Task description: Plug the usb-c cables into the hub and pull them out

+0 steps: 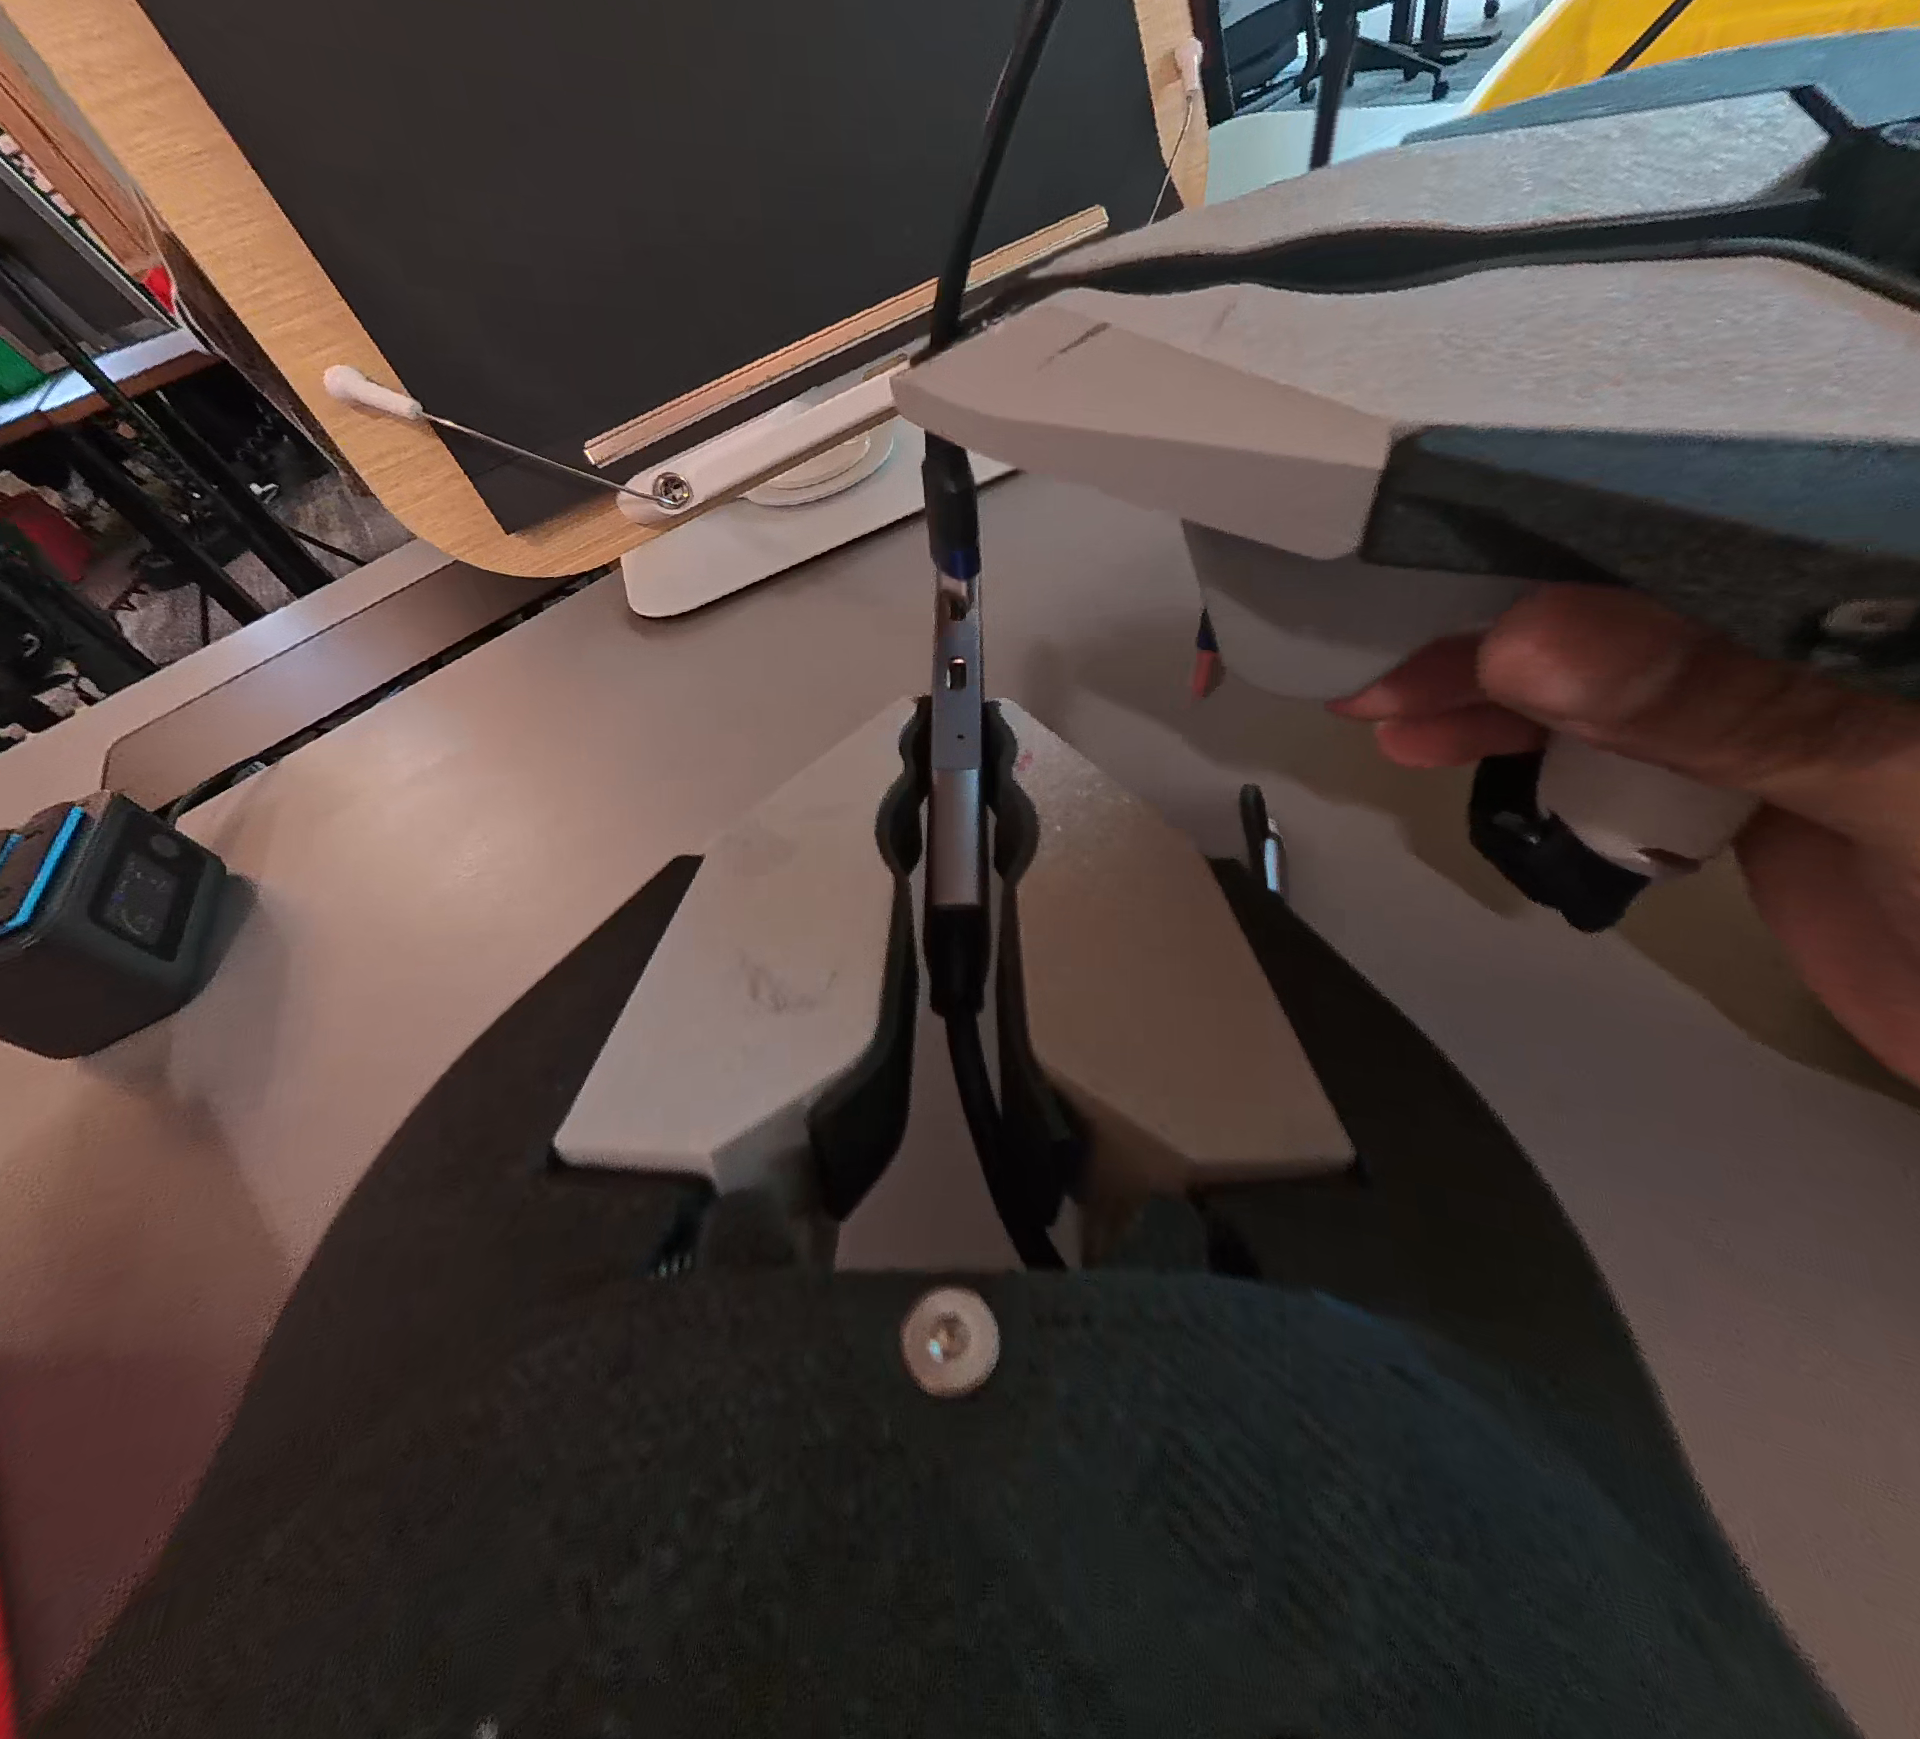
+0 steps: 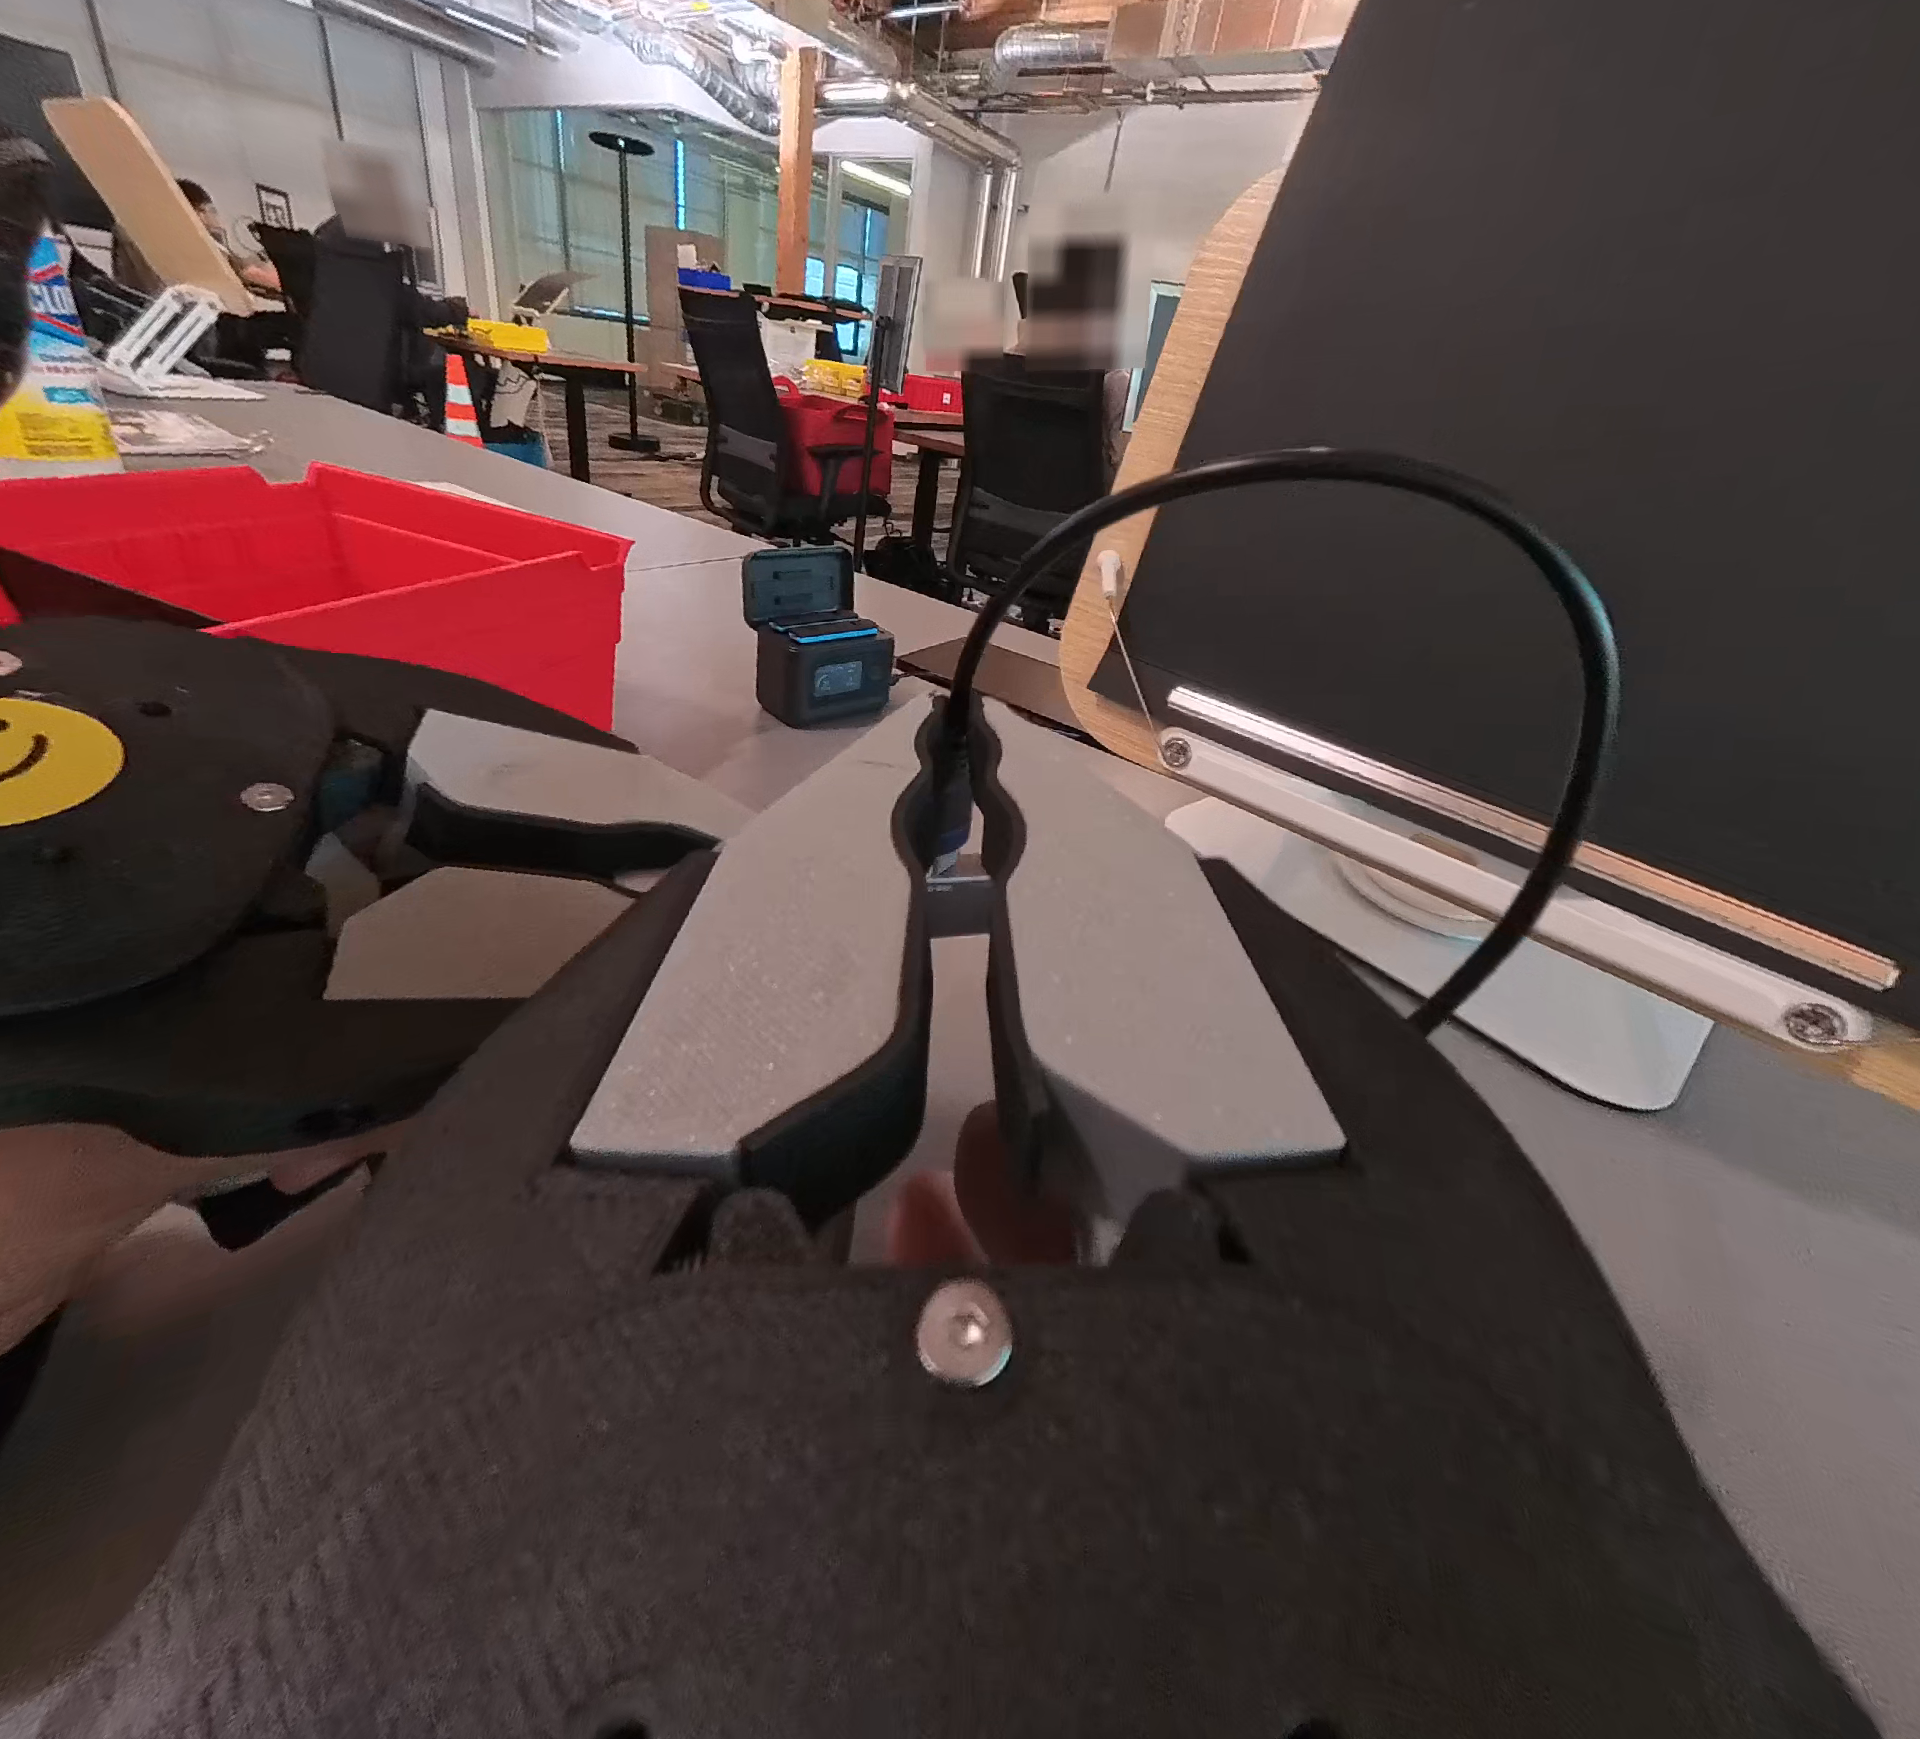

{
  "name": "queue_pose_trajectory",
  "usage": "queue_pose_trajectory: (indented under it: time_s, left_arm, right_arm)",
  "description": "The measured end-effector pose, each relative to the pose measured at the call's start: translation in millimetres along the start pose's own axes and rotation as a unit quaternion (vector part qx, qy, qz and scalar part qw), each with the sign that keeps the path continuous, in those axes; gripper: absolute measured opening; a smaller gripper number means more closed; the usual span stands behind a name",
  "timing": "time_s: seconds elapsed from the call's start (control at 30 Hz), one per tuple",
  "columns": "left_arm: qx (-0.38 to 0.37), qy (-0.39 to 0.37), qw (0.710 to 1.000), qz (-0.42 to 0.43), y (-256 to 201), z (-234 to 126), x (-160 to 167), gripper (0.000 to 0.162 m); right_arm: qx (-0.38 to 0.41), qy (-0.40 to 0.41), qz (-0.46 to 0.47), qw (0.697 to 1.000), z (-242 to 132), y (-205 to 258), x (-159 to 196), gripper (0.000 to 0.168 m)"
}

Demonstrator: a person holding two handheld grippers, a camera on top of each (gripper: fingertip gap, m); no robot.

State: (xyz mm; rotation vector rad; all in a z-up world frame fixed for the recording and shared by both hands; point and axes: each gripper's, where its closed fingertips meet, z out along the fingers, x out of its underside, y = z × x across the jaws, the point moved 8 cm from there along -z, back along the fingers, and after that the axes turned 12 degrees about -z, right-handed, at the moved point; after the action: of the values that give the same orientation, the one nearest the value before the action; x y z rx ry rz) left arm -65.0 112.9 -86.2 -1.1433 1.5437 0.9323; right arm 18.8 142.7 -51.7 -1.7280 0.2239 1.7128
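Note:
My left gripper (image 1: 956, 715) is shut on a slim grey USB hub (image 1: 958, 754), held edge-up above the grey table (image 1: 436, 816). My right gripper (image 1: 935, 388) comes in from the right and is shut on a black USB-C plug with a blue collar (image 1: 951, 510). The plug's tip meets the far end of the hub; I cannot tell how deep it sits. In the right wrist view my right gripper (image 2: 954, 754) clamps the same plug (image 2: 951, 801) just above the hub (image 2: 956, 905). The black cable (image 2: 1455, 494) loops up and to the right.
A second cable end (image 1: 1262, 842) lies on the table to the right of the hub. A black board on a white base (image 1: 727, 567) stands close behind. A dark battery case (image 2: 821, 661) and a red bin (image 2: 364, 567) sit to the left. A hand (image 1: 1662, 733) holds the right gripper. About 6 centimeters separates my left fingertips from my right.

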Motion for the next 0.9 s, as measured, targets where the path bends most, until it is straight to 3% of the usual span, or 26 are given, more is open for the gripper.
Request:
queue_pose_trajectory:
  time_s: [0.47,0.9]
  left_arm:
    - [-0.003,0.007,1.000,-0.003,-1.3,1.8,1.4,0.006]
    - [-0.001,-0.003,0.997,-0.072,9.0,1.1,1.5,0.006]
  right_arm:
    - [0.016,0.011,0.000,1.000,4.2,3.7,1.6,0.000]
    - [0.008,0.014,-0.008,1.000,2.7,10.6,0.3,0.000]
